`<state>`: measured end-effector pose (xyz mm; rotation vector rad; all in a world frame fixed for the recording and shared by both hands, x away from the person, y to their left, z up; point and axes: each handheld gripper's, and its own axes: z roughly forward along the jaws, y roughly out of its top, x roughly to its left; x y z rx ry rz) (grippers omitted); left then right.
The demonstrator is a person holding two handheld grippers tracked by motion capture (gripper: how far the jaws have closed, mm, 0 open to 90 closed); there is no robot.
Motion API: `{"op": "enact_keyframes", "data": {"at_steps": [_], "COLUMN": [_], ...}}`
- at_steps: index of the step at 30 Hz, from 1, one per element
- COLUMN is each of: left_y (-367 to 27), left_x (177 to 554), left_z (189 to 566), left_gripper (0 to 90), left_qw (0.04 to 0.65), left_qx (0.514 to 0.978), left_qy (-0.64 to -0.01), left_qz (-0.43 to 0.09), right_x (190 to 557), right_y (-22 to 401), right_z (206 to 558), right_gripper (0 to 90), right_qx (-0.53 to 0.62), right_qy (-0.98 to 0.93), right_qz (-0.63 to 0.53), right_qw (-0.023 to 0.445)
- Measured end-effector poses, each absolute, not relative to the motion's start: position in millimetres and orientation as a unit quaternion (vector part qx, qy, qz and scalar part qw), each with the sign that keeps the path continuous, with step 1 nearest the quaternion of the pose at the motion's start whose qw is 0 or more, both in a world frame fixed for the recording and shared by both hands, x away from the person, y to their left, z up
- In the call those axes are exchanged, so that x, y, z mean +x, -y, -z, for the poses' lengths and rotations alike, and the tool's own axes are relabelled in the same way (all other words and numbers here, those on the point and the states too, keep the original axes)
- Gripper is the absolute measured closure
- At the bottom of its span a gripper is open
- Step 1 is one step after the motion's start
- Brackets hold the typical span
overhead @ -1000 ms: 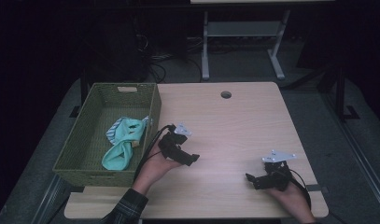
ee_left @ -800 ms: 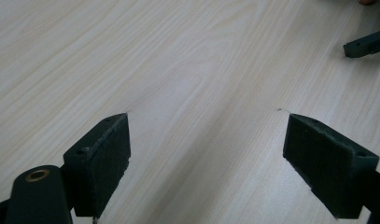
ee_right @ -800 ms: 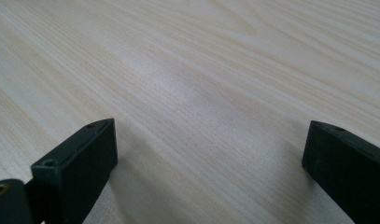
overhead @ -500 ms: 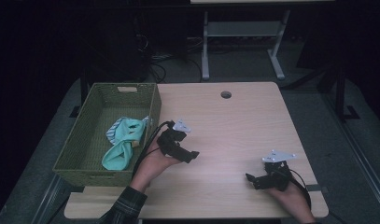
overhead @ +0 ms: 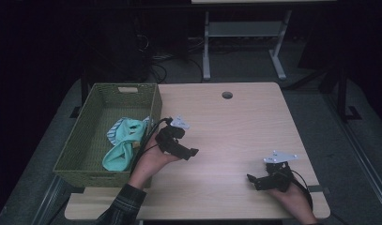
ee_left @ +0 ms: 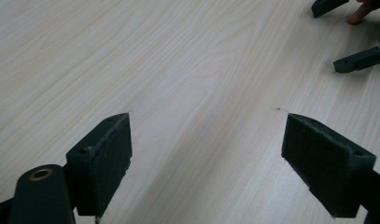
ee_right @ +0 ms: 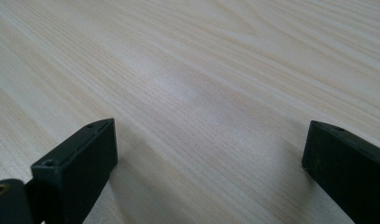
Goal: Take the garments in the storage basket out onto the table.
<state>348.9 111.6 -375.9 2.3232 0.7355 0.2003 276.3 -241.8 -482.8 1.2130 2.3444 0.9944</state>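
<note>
On the pale wooden table (overhead: 235, 122), seen from the high view, a person holds two black claws, one in each hand. Just to the left of the left claw (overhead: 191, 153) stands a green woven basket (overhead: 92, 140), set at the table's left edge. Inside the basket lies a crumpled teal cloth (overhead: 125, 147) with a striped patch at its far end, bunched against the wall nearest the left claw. The rest of the basket floor is bare weave.

The left claw sits close beside the basket's right wall, above bare wood, its black cable looping back over the basket rim toward the cloth. Its jaws point toward the table's right side. In the left gripper view the left claw (ee_left: 206, 158) is spread wide, with nothing between its jaws but wood grain. Beyond it, at the upper right of that view, the tips of the other claw (ee_left: 346, 32) show, with a fingertip beside them.

Well to the right of the left claw and nearer the person, the right claw (overhead: 253, 182) rests low by the table's near right corner, a grey three-cornered plate on top. In the right gripper view the right claw (ee_right: 208, 154) is also spread wide over bare table, gripping nothing. The cloth lies well apart from the right claw, on the far side of the left claw
</note>
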Motion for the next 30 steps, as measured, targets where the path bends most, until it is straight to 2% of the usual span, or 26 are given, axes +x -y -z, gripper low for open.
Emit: {"op": "enact_keyframes", "data": {"at_steps": [30], "left_y": [-140.0], "left_x": [355.1], "left_z": [349.7], "left_gripper": [15.0], "left_qw": [0.355], "left_qx": [0.886], "left_qy": [-0.283], "left_qz": [-0.091], "right_x": [276.7], "right_y": [241.8], "right_z": [482.8], "right_gripper": [2.7], "right_qx": [0.424], "right_qy": [-0.821], "right_qz": [-0.348], "right_qw": [0.159]}}
